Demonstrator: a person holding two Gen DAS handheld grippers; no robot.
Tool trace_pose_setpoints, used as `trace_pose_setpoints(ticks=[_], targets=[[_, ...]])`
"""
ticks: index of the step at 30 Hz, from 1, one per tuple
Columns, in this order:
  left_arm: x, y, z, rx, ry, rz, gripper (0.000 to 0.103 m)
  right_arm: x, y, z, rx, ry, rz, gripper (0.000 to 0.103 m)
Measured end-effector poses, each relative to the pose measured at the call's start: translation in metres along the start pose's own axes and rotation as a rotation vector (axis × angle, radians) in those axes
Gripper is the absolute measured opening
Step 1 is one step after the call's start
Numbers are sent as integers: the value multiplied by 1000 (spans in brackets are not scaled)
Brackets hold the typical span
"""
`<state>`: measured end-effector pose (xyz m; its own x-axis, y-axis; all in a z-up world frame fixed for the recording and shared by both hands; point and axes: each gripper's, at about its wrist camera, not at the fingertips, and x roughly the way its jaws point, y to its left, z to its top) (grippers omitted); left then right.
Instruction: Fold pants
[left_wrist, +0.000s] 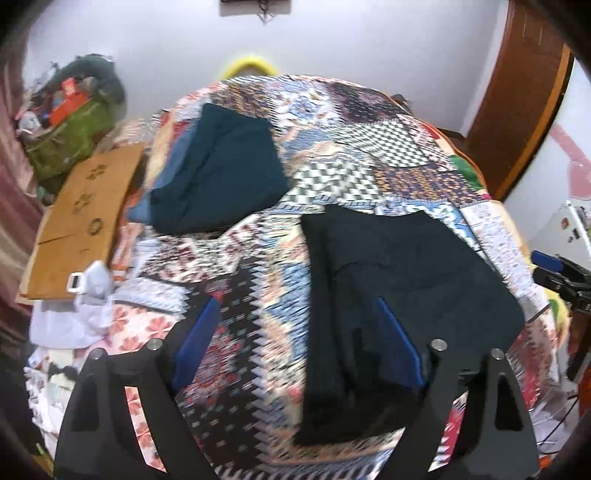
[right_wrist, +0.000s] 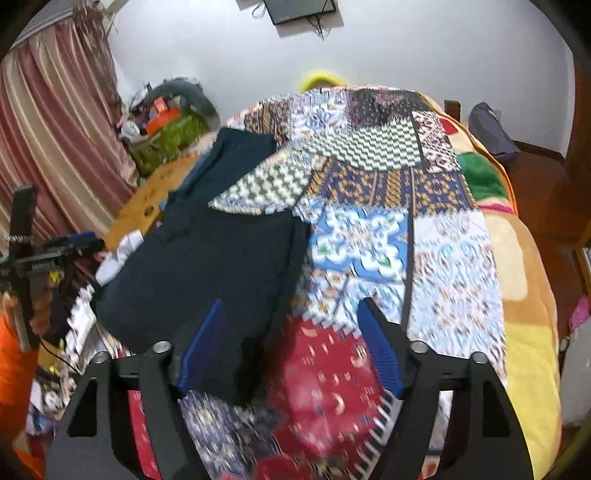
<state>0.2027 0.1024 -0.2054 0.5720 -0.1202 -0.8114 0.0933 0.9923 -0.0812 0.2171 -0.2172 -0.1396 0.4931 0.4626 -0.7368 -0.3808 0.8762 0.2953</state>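
Black pants lie folded on the patchwork quilt, right of centre in the left wrist view; they also show in the right wrist view, left of centre. My left gripper is open and empty, hovering above the quilt at the pants' near left edge. My right gripper is open and empty, above the pants' near right edge. A second folded dark teal garment lies farther back on the quilt.
A cardboard sheet and loose white cloth lie left of the bed. A green bag of clutter stands at the back left. A pink curtain hangs left; a yellow blanket covers the bed's right side.
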Motion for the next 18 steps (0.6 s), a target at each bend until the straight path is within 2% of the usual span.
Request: trace_pose_setpoints(ticks=[3, 10, 18], targets=[[20, -6, 7, -9, 48, -39, 87, 16, 0, 6, 21, 14, 35, 77], [69, -5, 11, -65, 182, -139, 87, 64, -7, 1, 64, 156, 97, 77], [104, -9, 14, -93, 287, -272, 87, 96, -15, 3, 130, 257, 237, 77]])
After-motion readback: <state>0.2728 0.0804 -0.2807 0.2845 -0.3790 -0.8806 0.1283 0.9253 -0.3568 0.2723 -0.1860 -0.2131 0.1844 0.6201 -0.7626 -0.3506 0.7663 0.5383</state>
